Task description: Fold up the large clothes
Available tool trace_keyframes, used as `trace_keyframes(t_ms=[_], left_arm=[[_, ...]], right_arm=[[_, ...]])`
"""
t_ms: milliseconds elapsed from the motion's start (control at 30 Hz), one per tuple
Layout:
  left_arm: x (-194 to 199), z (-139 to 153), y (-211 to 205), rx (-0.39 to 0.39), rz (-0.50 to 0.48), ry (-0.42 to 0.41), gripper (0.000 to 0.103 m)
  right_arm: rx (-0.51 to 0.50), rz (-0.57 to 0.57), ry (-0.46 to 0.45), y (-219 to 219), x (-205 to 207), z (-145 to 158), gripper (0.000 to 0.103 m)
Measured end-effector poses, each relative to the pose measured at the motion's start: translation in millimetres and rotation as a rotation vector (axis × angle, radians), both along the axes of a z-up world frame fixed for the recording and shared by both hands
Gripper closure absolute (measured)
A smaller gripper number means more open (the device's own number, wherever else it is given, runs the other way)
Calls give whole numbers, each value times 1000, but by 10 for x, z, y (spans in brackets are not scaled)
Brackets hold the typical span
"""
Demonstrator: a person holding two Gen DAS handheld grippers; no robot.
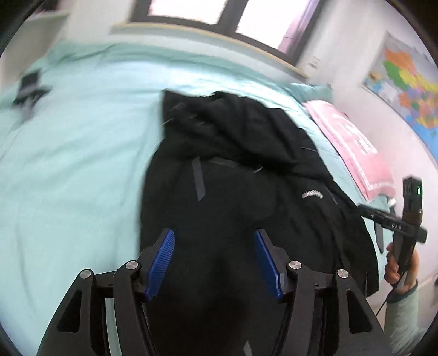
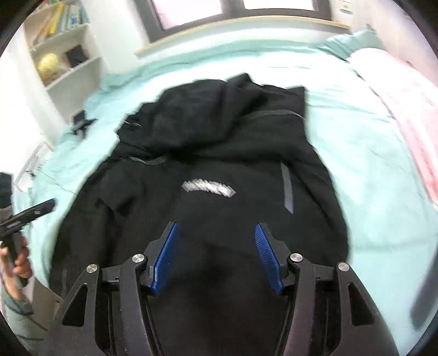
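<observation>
Bed (image 1: 68, 164) with a mint-green sheet fills most of both views, running up to a window (image 1: 191, 11) at the far side. On it, roughly centred, lies a black jacket (image 1: 246, 164), crumpled, hood or upper part bunched in a heap toward the window end, lower body spread toward the near edge and hanging over it a bit on the right side in the left wrist view. White logo (image 2: 208, 188) on the chest, grey strips (image 2: 287, 189) on the panels; both smeared by motion blur, text unreadable. Pink blanket (image 1: 353, 148) lies along the bed's right edge, just beside the jacket but I can't tell if they touch. White shelf unit (image 2: 63, 49) stands off the left corner, yellow ball (image 2: 48, 65) on one shelf. Colourful map (image 1: 410, 90) on the right wall. Small dark object (image 2: 80, 121) on the sheet far left, well apart from the jacket, too blurred to identify. Left gripper (image 1: 214, 263) hangs over the jacket's near part, jaws spread wide, blue pads (image 1: 161, 263) bare, nothing between them. Right gripper (image 2: 217, 254) likewise over the jacket just below the logo, jaws wide apart, gripping nothing. Right hand (image 1: 399, 267) visible at the edge wrapped around its handle.
</observation>
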State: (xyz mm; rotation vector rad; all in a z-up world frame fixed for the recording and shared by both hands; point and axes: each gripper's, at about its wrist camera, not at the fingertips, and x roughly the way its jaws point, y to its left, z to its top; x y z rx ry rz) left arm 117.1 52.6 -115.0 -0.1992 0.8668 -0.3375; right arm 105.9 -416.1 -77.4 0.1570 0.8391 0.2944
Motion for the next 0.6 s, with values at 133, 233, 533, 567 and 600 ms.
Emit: trace_keyframes(t_ms=[133, 233, 533, 567, 600], left_arm=[[-133, -356, 382, -98, 60, 65, 41], [-209, -561, 519, -145, 70, 125, 41], [-159, -780, 484, -246, 37, 157, 41], [-163, -787, 476, -249, 36, 154, 41], [-172, -790, 458, -251, 35, 151, 41]], right_arm=[[-21, -53, 40, -118, -165, -178, 42], [-13, -97, 62, -261, -334, -293, 42], [-7, -230, 48, -694, -698, -381, 42], [5, -243, 54, -762, -728, -401, 42], [18, -249, 68, -830, -750, -435, 42]])
